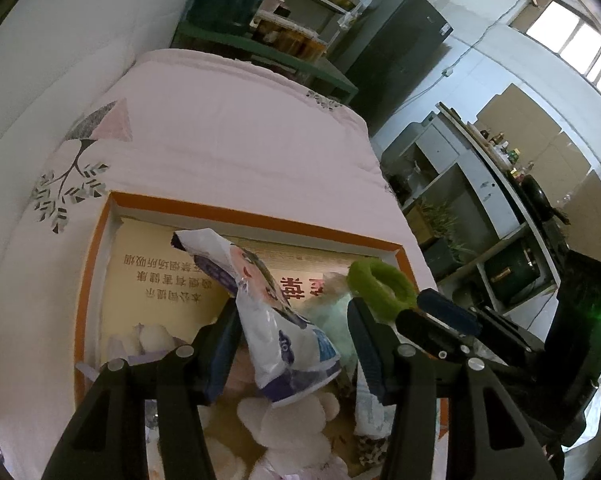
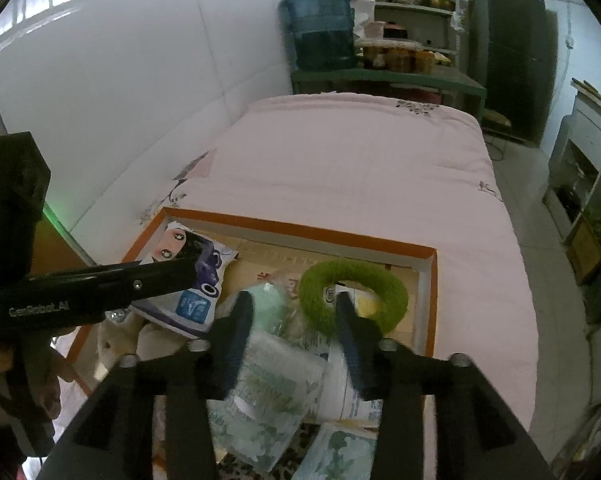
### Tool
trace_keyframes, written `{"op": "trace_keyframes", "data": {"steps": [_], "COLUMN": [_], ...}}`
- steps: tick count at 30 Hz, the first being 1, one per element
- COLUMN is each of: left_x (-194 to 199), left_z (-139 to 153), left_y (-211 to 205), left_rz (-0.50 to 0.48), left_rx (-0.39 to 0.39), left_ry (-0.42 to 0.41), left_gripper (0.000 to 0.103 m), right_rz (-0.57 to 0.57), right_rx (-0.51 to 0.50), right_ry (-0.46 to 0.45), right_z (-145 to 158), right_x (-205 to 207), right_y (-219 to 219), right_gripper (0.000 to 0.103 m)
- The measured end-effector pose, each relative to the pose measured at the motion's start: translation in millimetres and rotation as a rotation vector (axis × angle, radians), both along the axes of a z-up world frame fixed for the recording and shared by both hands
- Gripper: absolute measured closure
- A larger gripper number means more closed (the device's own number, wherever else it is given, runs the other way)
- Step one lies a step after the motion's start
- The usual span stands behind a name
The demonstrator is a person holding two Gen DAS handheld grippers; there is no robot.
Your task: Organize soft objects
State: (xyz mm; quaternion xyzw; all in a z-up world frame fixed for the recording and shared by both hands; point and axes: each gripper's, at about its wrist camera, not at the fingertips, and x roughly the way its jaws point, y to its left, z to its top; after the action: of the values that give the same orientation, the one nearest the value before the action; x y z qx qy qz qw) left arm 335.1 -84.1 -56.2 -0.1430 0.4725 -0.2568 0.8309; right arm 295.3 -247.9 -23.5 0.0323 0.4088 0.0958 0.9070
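An orange-rimmed cardboard box (image 1: 260, 216) lies on the pink bed and holds several soft items. My left gripper (image 1: 292, 320) is open over the box, with a white and blue tissue pack (image 1: 272, 312) standing tilted between its fingers, leaning on the left one. My right gripper (image 2: 294, 312) is open above the box, its right fingertip against a green fuzzy ring (image 2: 352, 296). The ring also shows in the left wrist view (image 1: 380, 284). Below the right gripper lie a mint plush (image 2: 268, 304) and pale green tissue packs (image 2: 272, 396). The blue pack shows at the left (image 2: 192, 280).
The box rim (image 2: 430, 300) sits near the bed's right edge; the pink quilt (image 2: 340, 168) stretches beyond it. A white wall runs along the left. A water jug (image 2: 320, 28), shelves and a dark cabinet stand past the bed. White plush toys (image 1: 288, 424) lie in the box.
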Motion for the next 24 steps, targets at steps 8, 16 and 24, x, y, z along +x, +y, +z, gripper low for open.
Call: {"op": "trace_keyframes", "data": {"steps": [8, 16, 24], "left_x": [-9, -21, -30], "left_z": [9, 19, 24], "left_y": [0, -1, 1], "left_rz": [-0.012, -0.018, -0.017], "left_rx": [0.003, 0.002, 0.004], "left_ry": [-0.020, -0.052, -0.068], "left_gripper": [0.047, 0.037, 0.037], "right_rz": [-0.018, -0.029, -0.035], "right_rx": [0.006, 0.015, 0.015], "right_ry": [0.011, 0.006, -0.005], "right_z": [0, 3, 8], "right_x": [-8, -19, -31], "right_y": [-2, 0, 2], "right_gripper": [0.053, 0.053, 0.053]}}
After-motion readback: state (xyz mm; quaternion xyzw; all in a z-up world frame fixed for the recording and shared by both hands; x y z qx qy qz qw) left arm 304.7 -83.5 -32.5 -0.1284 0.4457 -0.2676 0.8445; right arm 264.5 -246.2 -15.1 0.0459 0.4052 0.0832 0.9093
